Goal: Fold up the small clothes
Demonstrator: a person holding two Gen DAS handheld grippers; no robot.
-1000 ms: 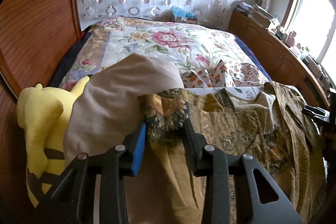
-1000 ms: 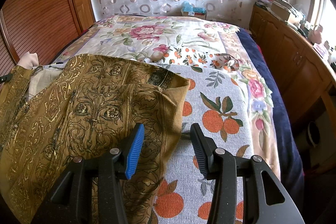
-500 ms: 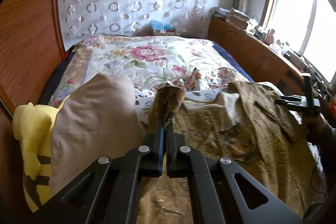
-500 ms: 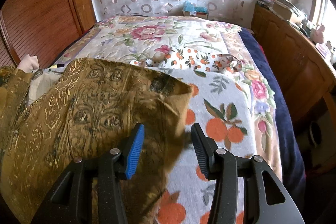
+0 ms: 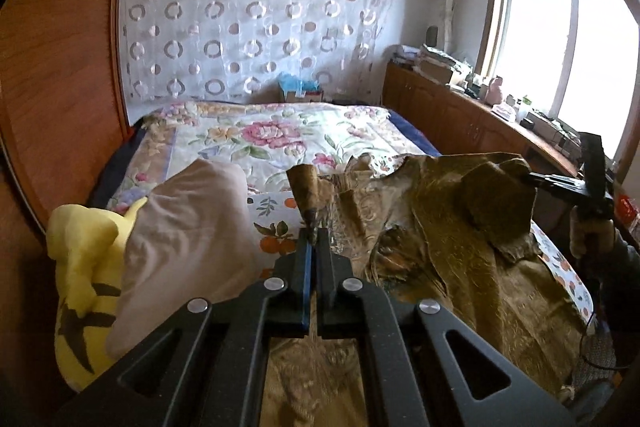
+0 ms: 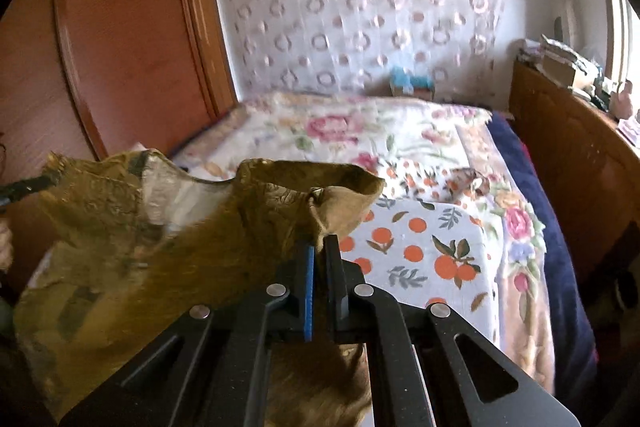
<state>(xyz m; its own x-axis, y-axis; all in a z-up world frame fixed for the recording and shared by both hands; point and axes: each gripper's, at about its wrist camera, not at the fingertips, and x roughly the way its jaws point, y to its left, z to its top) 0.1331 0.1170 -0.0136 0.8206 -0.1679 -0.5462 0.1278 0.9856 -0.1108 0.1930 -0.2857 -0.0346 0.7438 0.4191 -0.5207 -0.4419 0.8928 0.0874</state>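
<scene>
An olive-gold patterned garment [image 5: 448, 239] hangs lifted above the bed, stretched between both grippers. My left gripper [image 5: 314, 233] is shut on one top corner of it, which sticks up past the fingertips. My right gripper [image 6: 320, 241] is shut on the other top corner; the garment [image 6: 160, 247] spreads to its left. In the left wrist view the right gripper [image 5: 576, 187] shows at the far right, pinching the cloth. In the right wrist view the left gripper's tip [image 6: 24, 185] shows at the far left edge.
The bed [image 5: 256, 143] has a floral quilt and an orange-print towel [image 6: 432, 247]. A beige pillow [image 5: 188, 239] and yellow plush toy [image 5: 80, 279] lie at the left. A wooden wardrobe [image 6: 120, 47] stands left, a cluttered wooden cabinet [image 5: 460, 107] right.
Both grippers closed on the garment's corners, the left first, then the right. Both then rose, lifting the garment off the bed and spreading it between them.
</scene>
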